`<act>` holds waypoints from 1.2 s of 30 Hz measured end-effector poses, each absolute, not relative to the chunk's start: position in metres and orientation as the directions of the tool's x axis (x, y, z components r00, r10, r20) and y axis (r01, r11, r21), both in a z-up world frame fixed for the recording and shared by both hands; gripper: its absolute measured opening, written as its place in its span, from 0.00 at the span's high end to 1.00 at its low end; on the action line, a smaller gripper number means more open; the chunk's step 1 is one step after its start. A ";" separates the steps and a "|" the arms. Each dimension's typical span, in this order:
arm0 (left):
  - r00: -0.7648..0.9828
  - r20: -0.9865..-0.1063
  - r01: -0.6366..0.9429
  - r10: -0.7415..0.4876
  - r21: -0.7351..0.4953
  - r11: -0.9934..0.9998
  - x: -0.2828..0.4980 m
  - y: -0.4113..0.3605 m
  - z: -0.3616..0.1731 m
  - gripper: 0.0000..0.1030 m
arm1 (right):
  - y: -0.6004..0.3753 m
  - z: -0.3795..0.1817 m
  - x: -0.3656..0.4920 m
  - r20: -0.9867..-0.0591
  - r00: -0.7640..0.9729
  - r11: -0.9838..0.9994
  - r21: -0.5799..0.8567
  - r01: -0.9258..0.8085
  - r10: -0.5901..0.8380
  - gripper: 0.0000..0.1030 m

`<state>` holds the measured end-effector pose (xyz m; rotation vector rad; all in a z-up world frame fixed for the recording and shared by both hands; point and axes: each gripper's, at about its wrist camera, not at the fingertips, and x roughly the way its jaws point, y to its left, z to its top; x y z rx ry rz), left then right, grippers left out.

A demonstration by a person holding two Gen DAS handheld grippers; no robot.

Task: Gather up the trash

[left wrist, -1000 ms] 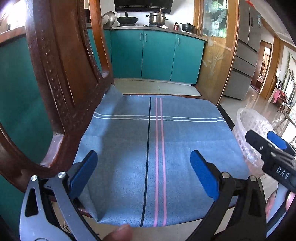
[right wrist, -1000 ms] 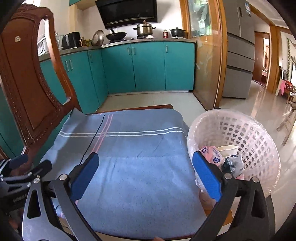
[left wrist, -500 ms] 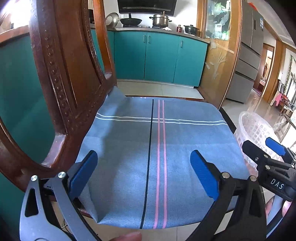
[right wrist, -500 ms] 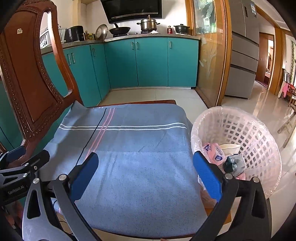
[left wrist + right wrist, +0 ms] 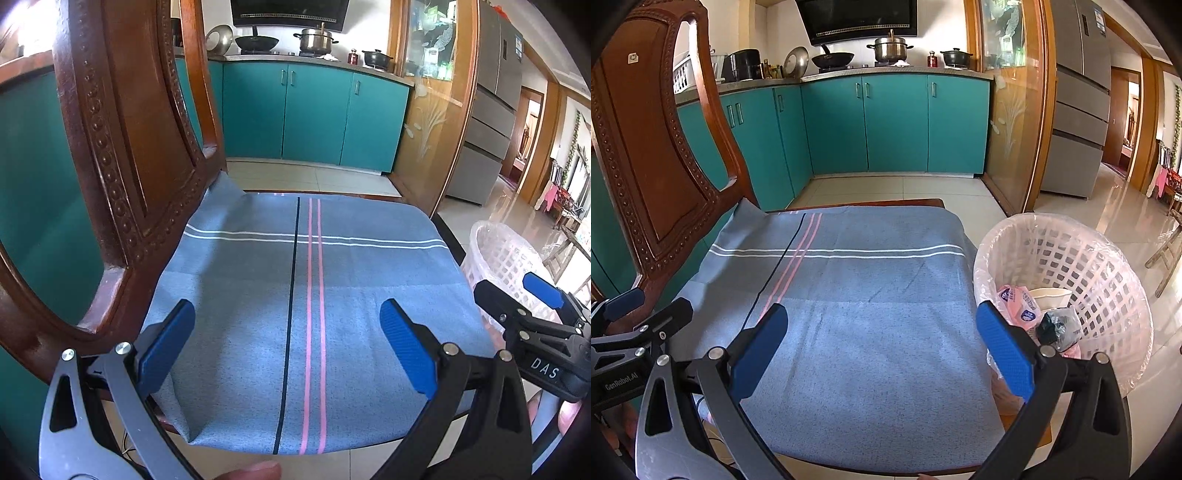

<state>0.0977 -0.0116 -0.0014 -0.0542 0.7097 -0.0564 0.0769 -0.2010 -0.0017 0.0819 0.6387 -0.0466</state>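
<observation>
Both tools are up over the chair seat and both are wide open, nothing between their blue pads. The left tool (image 5: pixel 286 345) hangs above the near half of the blue cloth (image 5: pixel 306 295) that covers the seat, its fingers spread to either side of the pink and black stripes. The right tool (image 5: pixel 881 341) is over the same cloth (image 5: pixel 849 314), closer to the side where the bin stands, and its right pad (image 5: pixel 1004 349) sits in front of the bin's near wall in this view. The white plastic bin (image 5: pixel 1108 280), lined with a clear bag, stands on the floor just beside the seat, on the side away from the carved wooden chair back (image 5: pixel 653 155). Inside the bin lies the trash: a pink wrapper (image 5: pixel 1021 306), a paper cup (image 5: pixel 1051 295) behind it, and a dark crumpled bag (image 5: pixel 1058 325) toward the near wall. From the left camera the bin (image 5: pixel 506 258) shows past the seat's edge, with the right tool (image 5: pixel 532 306) partly in front of it. Beyond the seat, teal cabinets (image 5: pixel 894 122) run along the wall with pots (image 5: pixel 890 48) on the bench top.
</observation>
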 end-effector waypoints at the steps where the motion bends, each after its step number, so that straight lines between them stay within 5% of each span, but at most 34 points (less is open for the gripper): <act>1: 0.758 -0.649 0.032 -0.069 -0.069 0.997 0.098 -0.011 -0.001 0.03 | -0.201 -0.002 0.077 -0.598 0.801 0.996 0.061 0.068 -0.018 0.03; 36: 0.749 -0.657 0.050 -0.085 -0.071 0.996 0.096 -0.014 -0.003 0.03 | -0.197 -0.004 0.078 -0.599 0.801 0.997 0.053 0.063 -0.019 0.03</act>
